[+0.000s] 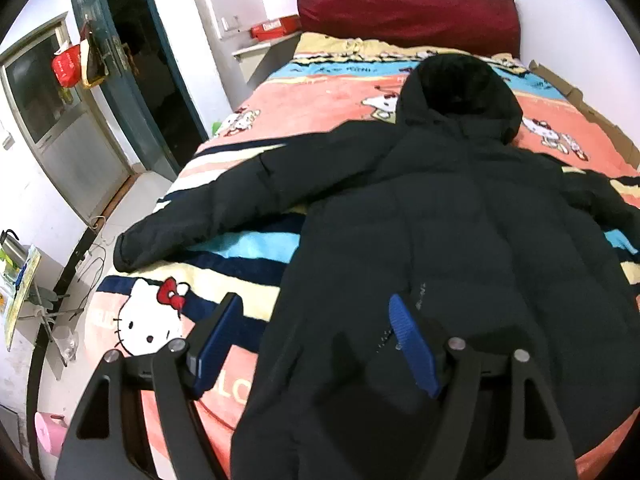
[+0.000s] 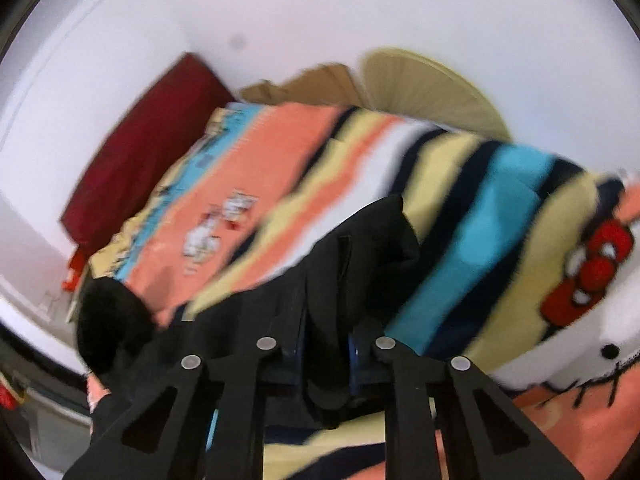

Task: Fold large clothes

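Note:
A large black hooded puffer jacket [image 1: 460, 216] lies back-up on the bed, hood toward the headboard, left sleeve [image 1: 208, 216] stretched out toward the bed's left edge. My left gripper [image 1: 316, 320] is open and empty, hovering above the jacket's lower left hem. In the right wrist view, which is blurred, my right gripper [image 2: 324, 344] is shut on a black sleeve [image 2: 360, 248] of the jacket and holds it lifted above the striped blanket. The hood [image 2: 108, 320] shows at lower left.
A Hello Kitty striped blanket [image 1: 248, 128] covers the bed, with a dark red headboard [image 1: 408, 8] at the wall. Left of the bed are a dark doorway [image 1: 136, 64], a small table [image 1: 20, 292] with a kettle, and wires on the floor. Cardboard [image 2: 316, 84] lines the far side.

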Motion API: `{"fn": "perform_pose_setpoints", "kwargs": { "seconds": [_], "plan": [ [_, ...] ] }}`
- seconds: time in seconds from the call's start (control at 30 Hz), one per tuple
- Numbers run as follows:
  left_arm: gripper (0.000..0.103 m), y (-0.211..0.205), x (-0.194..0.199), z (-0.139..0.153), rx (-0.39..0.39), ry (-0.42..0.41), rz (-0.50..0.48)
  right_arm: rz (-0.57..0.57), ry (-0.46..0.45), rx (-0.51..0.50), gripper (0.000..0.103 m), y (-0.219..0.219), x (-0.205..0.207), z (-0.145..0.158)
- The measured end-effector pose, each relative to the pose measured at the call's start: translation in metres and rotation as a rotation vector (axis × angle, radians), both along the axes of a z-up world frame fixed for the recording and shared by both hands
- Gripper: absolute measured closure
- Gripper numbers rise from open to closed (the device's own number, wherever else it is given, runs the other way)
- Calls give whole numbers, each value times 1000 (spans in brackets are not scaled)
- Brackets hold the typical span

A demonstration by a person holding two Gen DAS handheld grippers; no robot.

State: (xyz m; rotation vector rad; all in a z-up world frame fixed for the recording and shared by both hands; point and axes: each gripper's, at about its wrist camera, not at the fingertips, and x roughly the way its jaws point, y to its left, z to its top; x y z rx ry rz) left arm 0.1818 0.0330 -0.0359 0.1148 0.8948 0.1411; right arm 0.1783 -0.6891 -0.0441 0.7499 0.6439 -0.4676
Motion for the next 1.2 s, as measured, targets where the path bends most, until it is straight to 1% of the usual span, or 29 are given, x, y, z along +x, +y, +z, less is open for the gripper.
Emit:
{"fn": "perform_pose_setpoints", "kwargs": {
  "seconds": [0.13,0.2,0.23,0.3,0.4,0.53,0.6,0.67,0.77,0.87,1.0,1.07,1.1,1.13,1.2],
  "plan": [
    [29,12,-7,11,-22,-39,10,104,-103,-19,91,37,16,47],
    [29,19,-11,18,-34,-64,17,165,-143,-33,91,63,25,71],
    [29,23,-12,20,-37,-73,20,186,-159,-35,91,70,24,80],
    [29,30,-16,24,-44,-87,24,251,-195,-49,92,101,34,104],
    [29,43,-24,28,-71,-103,29,332,-216,-85,92,145,46,134],
    [29,67,-38,30,-116,-134,39,418,-215,-135,92,205,66,163],
    [29,81,-46,30,-123,-154,45,474,-212,-167,92,244,77,177],
    [29,93,-50,29,-118,-165,56,523,-205,-196,92,276,85,184],
    [29,120,-54,24,-119,-168,94,602,-188,-233,92,329,100,187],
    [29,148,-56,18,-140,-165,132,677,-160,-259,92,379,113,178],
    [29,181,-56,9,-142,-153,162,769,-110,-275,92,445,125,146],
    [29,191,-56,5,-138,-149,166,800,-81,-281,92,471,127,131],
    [29,197,-56,2,-139,-146,169,819,-59,-281,92,487,131,117],
    [29,200,-56,-1,-142,-142,171,828,-47,-279,92,497,134,111],
    [29,208,-56,-6,-150,-136,179,853,-10,-275,92,523,141,89]
  ]
}}
